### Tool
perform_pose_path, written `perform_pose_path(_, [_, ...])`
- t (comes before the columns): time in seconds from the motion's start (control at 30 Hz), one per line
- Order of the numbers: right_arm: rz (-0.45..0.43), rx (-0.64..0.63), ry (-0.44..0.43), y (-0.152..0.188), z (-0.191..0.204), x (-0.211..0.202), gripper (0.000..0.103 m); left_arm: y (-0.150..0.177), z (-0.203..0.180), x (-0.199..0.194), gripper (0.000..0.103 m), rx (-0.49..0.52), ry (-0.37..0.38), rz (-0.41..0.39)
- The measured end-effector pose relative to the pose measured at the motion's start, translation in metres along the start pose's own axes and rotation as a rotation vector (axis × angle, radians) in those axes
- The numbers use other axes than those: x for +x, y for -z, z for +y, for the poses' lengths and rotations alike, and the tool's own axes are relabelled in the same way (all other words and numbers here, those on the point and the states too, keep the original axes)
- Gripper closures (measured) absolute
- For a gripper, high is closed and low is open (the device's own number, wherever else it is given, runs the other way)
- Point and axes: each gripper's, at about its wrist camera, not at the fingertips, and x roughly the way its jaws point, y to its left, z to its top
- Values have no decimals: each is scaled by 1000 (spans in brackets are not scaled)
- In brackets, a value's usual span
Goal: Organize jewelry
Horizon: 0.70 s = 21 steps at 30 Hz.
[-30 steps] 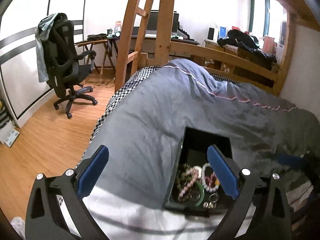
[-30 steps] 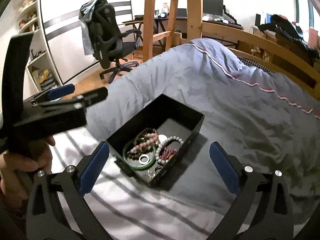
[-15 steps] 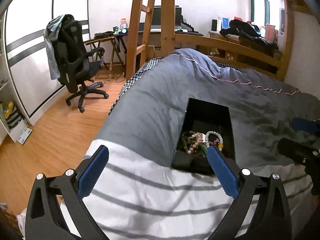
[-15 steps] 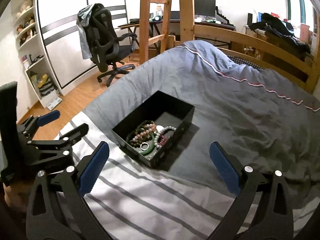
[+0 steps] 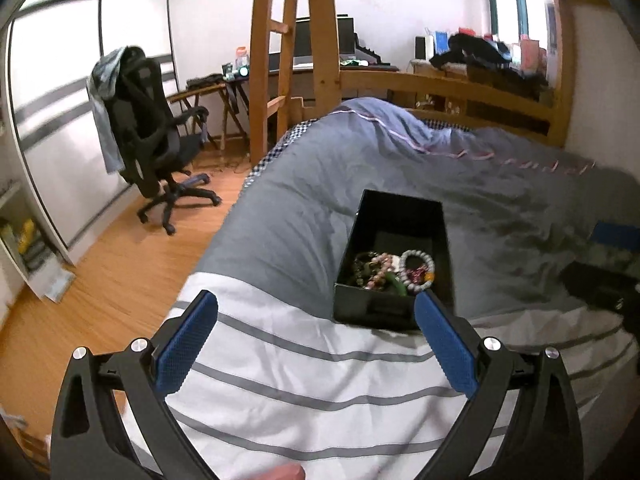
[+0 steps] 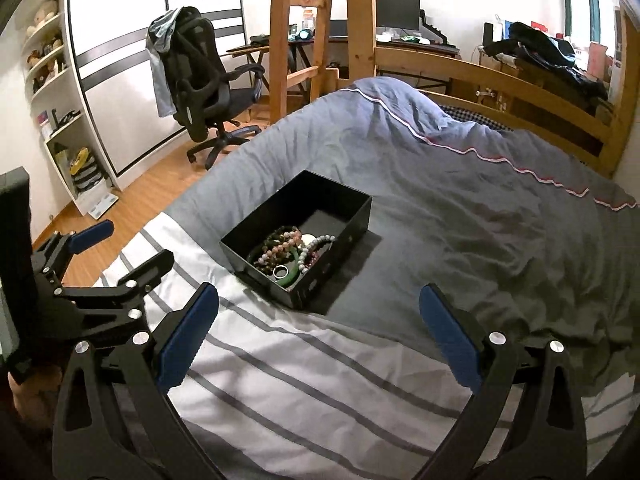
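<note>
A black open box [image 5: 438, 220] [image 6: 352, 216] rests on the grey duvet near the white striped sheet. Inside lie several bead bracelets [image 5: 380, 268] [image 6: 280, 246], a white bead bracelet [image 5: 418, 258] [image 6: 318, 242], a green bangle [image 6: 290, 278] and a silver ring [image 6: 281, 270]. My left gripper [image 5: 316, 336] is open, held back over the striped sheet with the box just beyond its right fingertip. It also shows at the left of the right wrist view [image 6: 120, 244]. My right gripper [image 6: 318, 326] is open with nothing between its fingers, short of the box. Its tip shows at the right edge of the left wrist view [image 5: 612, 236].
The bed carries a grey duvet [image 6: 460, 184] and a white striped sheet [image 6: 320, 392]. A wooden bed frame [image 6: 500, 84] and ladder [image 6: 316, 40] stand behind. A black office chair [image 6: 204, 84] is on the wood floor at left, beside shelves [image 6: 56, 112].
Both grippers have drawn back and up from the box, so it looks smaller and farther. More striped sheet shows in front. The box and jewelry have not moved.
</note>
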Motion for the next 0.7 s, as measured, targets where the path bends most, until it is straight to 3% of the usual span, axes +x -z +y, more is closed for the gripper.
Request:
perform_pose_path(0.2, [2, -12, 0, 0, -2, -1, 4, 1, -10, -3, 6, 57, -7, -17])
perform_pose_path(0.7, [13, -8, -15, 5, -4, 4, 4, 1, -9, -5, 6, 49, 23, -34])
